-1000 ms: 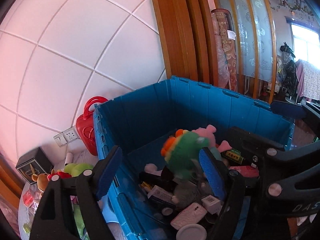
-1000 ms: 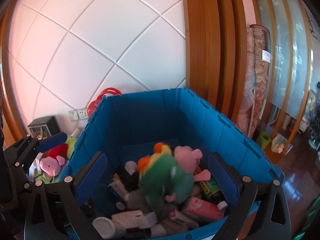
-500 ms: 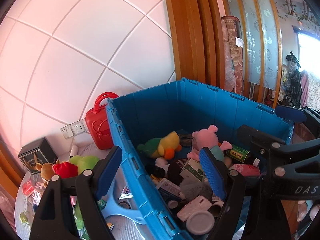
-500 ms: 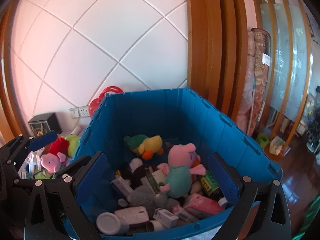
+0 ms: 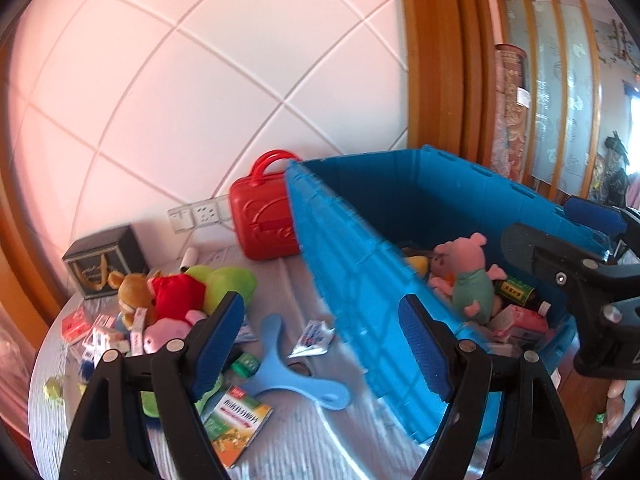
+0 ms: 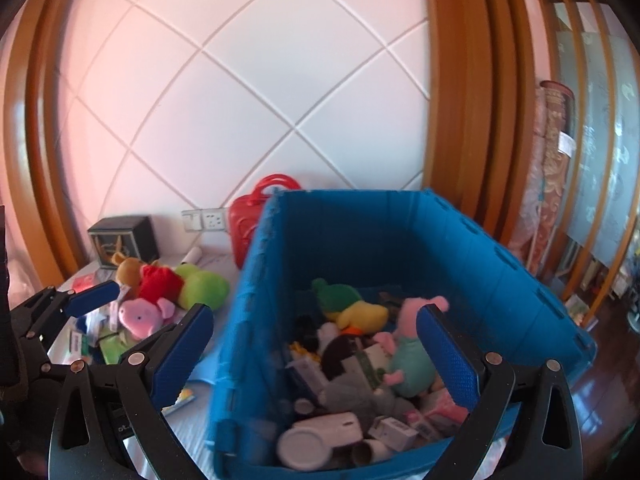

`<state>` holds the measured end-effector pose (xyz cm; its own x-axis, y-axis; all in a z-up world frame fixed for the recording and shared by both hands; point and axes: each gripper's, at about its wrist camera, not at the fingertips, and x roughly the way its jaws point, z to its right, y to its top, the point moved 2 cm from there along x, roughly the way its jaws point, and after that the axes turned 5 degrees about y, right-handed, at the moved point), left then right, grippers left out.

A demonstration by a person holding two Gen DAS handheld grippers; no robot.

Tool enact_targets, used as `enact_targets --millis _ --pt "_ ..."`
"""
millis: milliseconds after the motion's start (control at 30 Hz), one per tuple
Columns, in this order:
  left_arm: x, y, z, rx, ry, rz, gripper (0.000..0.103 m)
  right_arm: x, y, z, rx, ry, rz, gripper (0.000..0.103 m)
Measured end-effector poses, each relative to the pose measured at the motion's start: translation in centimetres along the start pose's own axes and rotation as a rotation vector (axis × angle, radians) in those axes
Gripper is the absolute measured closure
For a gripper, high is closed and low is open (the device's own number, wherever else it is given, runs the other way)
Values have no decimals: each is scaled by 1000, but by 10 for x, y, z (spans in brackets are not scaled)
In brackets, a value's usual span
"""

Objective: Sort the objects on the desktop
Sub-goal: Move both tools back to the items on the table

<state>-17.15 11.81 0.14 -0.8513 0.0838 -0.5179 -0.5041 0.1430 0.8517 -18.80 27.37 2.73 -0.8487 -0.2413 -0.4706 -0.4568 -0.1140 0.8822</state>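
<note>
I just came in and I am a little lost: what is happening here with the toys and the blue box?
A person holds a claw in each hand and is sorting things from a table into a blue crate. Both the left claw and the right claw are open and empty. A green and yellow plush and a pink pig plush already lie in the crate. More plush toys and small boxes wait on the table.

The bin and red case look like smooth hard plastic, the pig and duck soft plush cloth, the table finely ribbed, the door frame glossy wood.
</note>
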Motion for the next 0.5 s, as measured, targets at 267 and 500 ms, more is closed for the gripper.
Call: enact_targets --millis 267,500 --pt "10 -43 -99 -108 90 -108 23 27 -6 -81 -50 88 -50 0" --pt "29 -89 -177 -141 112 -193 23 73 -31 -152 -55 137 -156 0"
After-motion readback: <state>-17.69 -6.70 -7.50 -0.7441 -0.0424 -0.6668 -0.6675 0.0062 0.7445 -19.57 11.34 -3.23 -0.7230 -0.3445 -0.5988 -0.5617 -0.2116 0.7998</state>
